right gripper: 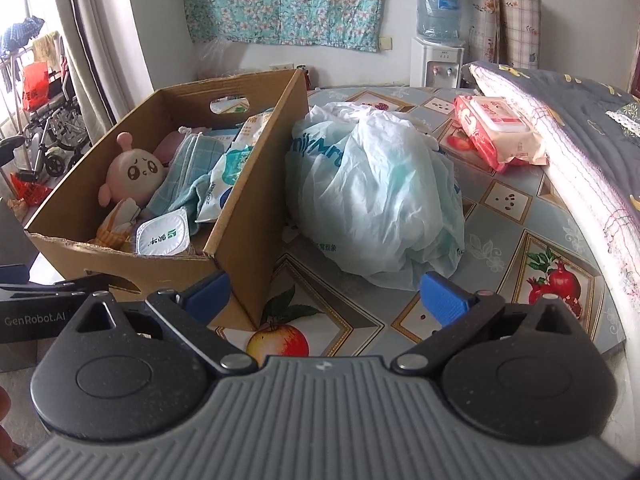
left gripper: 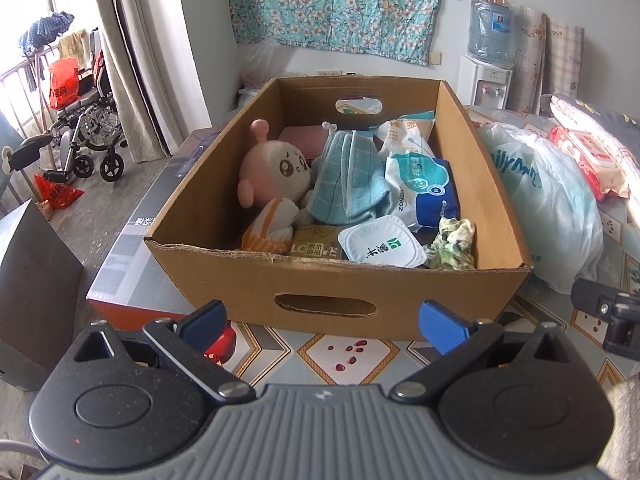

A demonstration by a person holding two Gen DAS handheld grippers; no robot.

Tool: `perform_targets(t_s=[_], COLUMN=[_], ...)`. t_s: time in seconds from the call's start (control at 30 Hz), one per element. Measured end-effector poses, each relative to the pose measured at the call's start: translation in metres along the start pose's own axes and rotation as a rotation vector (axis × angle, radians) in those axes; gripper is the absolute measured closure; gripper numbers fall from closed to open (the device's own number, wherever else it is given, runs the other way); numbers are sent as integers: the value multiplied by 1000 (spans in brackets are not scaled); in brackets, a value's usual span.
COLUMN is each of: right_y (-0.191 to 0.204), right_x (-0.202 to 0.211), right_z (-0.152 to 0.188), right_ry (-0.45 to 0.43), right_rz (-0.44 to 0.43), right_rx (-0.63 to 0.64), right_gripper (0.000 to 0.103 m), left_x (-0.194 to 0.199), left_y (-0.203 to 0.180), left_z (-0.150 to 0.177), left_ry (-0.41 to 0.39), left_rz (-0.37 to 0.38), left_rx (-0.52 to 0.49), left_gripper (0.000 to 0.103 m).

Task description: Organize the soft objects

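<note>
A cardboard box stands on the table. Inside lie a pink plush doll, a teal checked cloth, an orange striped cloth, a crumpled green floral cloth, wipe packs and a white yogurt cup. My left gripper is open just before the box's near wall, nothing between its blue fingers. My right gripper is open at the box's right corner. A white plastic bag lies right of the box.
A red wipes pack and a folded quilt lie at the table's right. The box overhangs a flat grey carton on the left. A wheelchair, curtain and water dispenser stand behind.
</note>
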State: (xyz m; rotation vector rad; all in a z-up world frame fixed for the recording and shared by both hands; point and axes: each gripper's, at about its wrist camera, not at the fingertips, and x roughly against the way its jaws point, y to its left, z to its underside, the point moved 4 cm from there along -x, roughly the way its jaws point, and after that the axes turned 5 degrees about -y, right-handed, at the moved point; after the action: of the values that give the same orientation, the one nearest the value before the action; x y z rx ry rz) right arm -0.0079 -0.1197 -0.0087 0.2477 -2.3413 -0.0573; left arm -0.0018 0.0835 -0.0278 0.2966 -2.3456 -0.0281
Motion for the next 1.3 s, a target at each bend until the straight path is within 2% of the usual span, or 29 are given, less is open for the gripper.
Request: perform_targets(t_s=[0.4,1.3], right_y=[9,22], right_x=[-6,-8], right_z=[4,4], right_ry=[39,52], right_rz=[-1,-11], right_rx=[23,61], right_gripper=[1,1], left_x=[-5,-10], left_y=[3,8], left_z=[4,8], left_ry=[25,40], left_rz=[-4,6], left_rx=[7,13], left_gripper=[0,0])
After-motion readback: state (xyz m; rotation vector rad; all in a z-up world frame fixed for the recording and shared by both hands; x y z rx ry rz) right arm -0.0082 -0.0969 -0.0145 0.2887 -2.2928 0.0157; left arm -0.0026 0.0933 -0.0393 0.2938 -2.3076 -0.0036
